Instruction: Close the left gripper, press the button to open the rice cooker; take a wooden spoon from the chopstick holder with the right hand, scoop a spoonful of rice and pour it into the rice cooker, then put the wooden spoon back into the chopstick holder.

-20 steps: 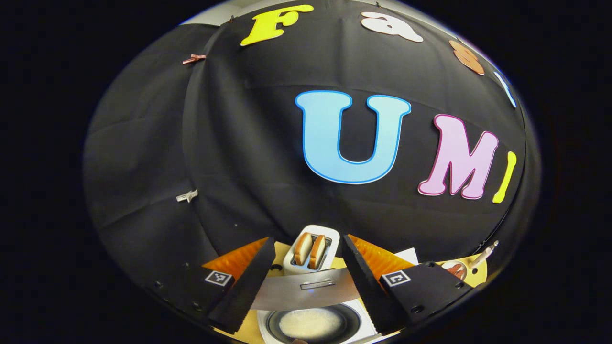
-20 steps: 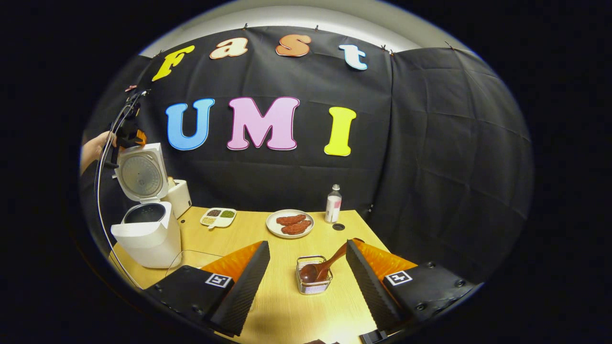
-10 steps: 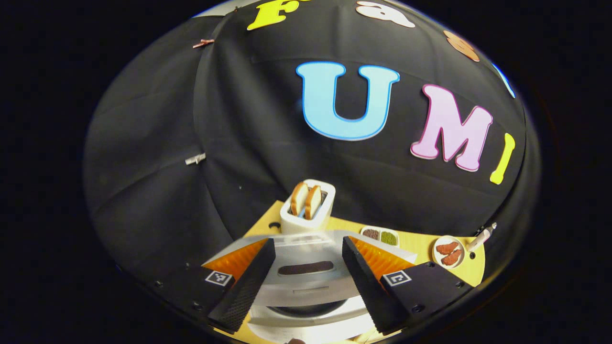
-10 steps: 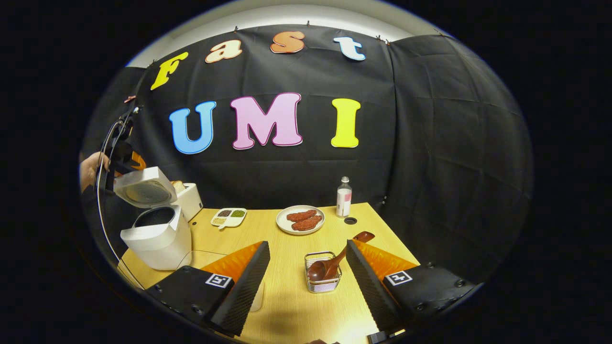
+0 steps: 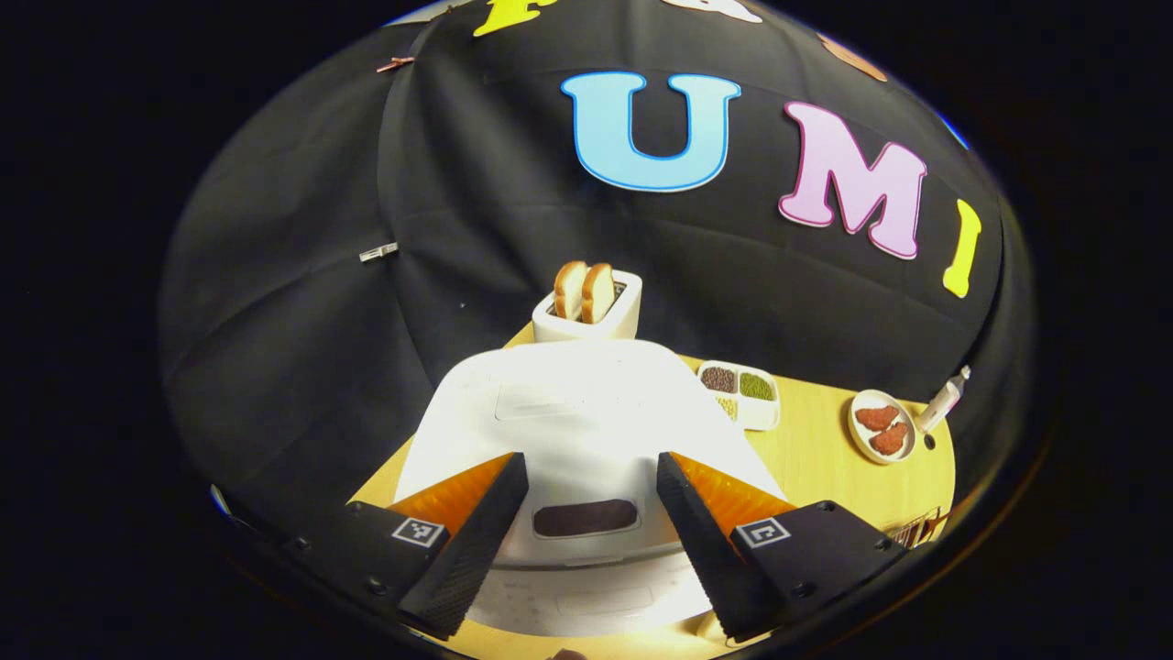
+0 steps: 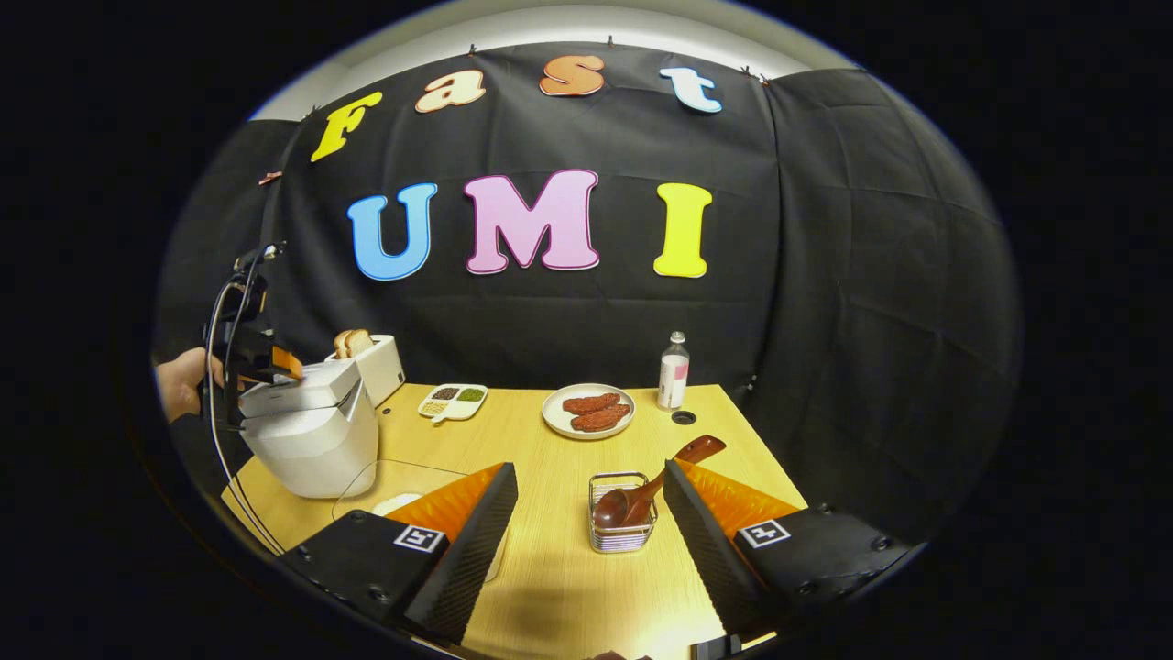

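The white rice cooker point(image 5: 586, 422) lies right under my left gripper point(image 5: 589, 458), its lid down and its dark front panel point(image 5: 585, 518) between my open fingers. In the right gripper view the cooker point(image 6: 312, 431) stands at the table's left edge, with the left gripper point(image 6: 261, 362) and a hand point(image 6: 183, 380) resting on top of its lid. A wooden spoon point(image 6: 641, 495) leans bowl-down in the wire chopstick holder point(image 6: 623, 536). My right gripper point(image 6: 589, 467) hovers open above the table, a little short of the holder, with nothing between its fingers.
A glass bowl with rice point(image 6: 394, 490) sits beside the cooker, partly behind my right gripper's left finger. A toaster with bread point(image 6: 371, 362) stands behind the cooker. A divided dish point(image 6: 449, 399), a plate of meat point(image 6: 591, 412) and a bottle point(image 6: 674, 371) line the table's back.
The cooker lid has swung from upright down onto the pot, and my left gripper has followed it down. The spoon stays in its holder; my right gripper has only shifted a little.
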Available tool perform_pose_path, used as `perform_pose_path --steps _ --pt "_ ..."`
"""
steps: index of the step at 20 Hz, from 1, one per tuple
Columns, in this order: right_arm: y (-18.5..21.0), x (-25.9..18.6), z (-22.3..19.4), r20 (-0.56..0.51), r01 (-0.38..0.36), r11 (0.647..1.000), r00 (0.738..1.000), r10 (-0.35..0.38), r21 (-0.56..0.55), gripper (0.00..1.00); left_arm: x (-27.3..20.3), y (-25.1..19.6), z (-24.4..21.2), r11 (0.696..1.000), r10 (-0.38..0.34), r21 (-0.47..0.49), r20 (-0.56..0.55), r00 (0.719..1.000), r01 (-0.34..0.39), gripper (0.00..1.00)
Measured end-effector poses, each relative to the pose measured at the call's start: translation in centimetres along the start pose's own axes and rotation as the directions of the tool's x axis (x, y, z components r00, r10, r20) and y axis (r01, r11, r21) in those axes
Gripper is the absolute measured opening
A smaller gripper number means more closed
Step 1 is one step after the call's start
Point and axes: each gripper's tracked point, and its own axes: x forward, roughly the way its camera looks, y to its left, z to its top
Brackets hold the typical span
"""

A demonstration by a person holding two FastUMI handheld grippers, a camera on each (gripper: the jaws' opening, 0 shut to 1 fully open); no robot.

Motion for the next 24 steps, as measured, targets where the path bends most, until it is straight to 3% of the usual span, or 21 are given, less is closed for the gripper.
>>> perform_pose_path --steps 3,12,17,20,24 --pt "0.1 -0.3 -0.6 -0.017 -0.01 1.0 1.0 0.01 -0.001 1.0 0.5 -0.2 -2.1 1.0 0.013 0.017 -0.021 1.0 -0.013 1.0" --pt "0.5 -0.7 -0.9 -0.03 -0.024 1.0 0.999 0.024 -0.003 1.0 0.5 -0.3 -1.9 0.999 -0.007 0.053 0.039 0.999 0.005 1.0" --pt "1.9 -0.5 2.3 0.015 -0.032 0.999 0.999 0.032 -0.017 1.0 -2.6 -0.6 -0.5 0.999 -0.042 0.015 0.107 0.993 0.04 0.96" --pt "2.7 0.2 5.5 0.077 -0.027 0.999 0.997 0.029 -0.034 1.0 -7.8 -0.8 3.1 0.995 -0.097 0.059 0.245 0.965 0.086 0.96" --pt "3.9 0.4 10.5 0.165 -0.005 1.0 0.986 0.006 -0.009 1.0 -16.2 -1.3 6.5 0.984 -0.164 0.132 0.404 0.9 0.12 0.96"
